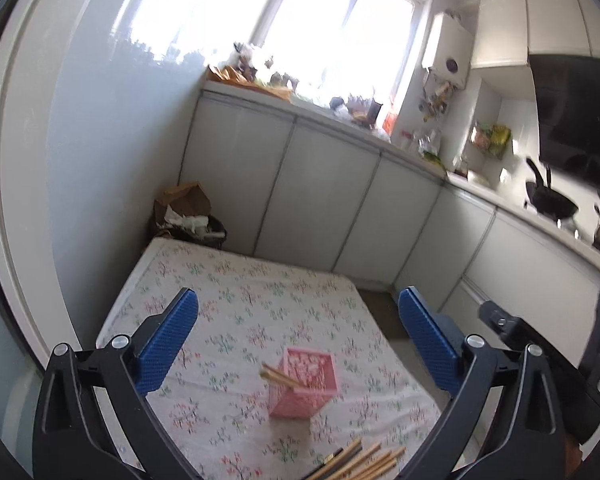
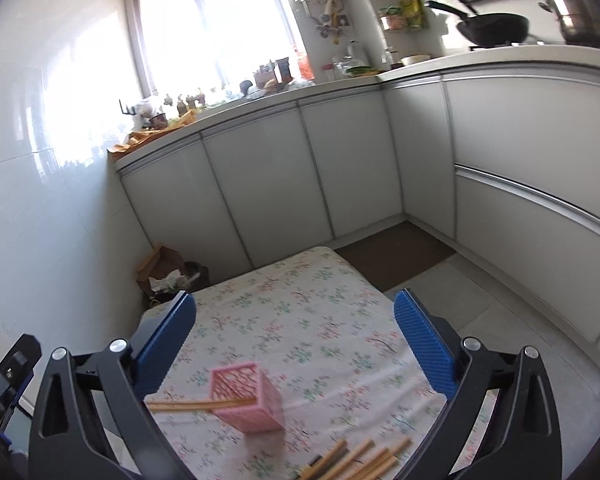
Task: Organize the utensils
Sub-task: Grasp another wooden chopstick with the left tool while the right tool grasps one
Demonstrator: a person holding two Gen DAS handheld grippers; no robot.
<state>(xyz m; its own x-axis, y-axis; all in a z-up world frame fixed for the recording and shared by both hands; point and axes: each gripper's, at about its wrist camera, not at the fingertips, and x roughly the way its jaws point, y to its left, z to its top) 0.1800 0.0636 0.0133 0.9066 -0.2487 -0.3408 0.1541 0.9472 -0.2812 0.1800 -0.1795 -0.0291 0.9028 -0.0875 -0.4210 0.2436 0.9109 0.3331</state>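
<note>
A pink lattice holder [image 1: 305,385] stands on the floral-clothed table [image 1: 260,304], with wooden chopsticks [image 1: 282,376] leaning out of its top to the left. Loose wooden chopsticks [image 1: 360,462] lie in a bundle on the cloth nearer the camera. My left gripper [image 1: 298,300] hangs above and behind the holder, its blue pads wide apart and nothing between them. The right wrist view shows the same holder [image 2: 246,398], its chopsticks [image 2: 198,405] and the loose bundle [image 2: 358,460]. My right gripper [image 2: 294,304] is likewise open and empty.
White cabinet doors [image 1: 320,192] run behind and to the right of the table under a cluttered counter. A bin with paper and a cardboard bag [image 1: 188,216] sits at the table's far left corner. A black wok [image 1: 550,200] rests on the stove. A dark mat [image 2: 392,256] covers the floor.
</note>
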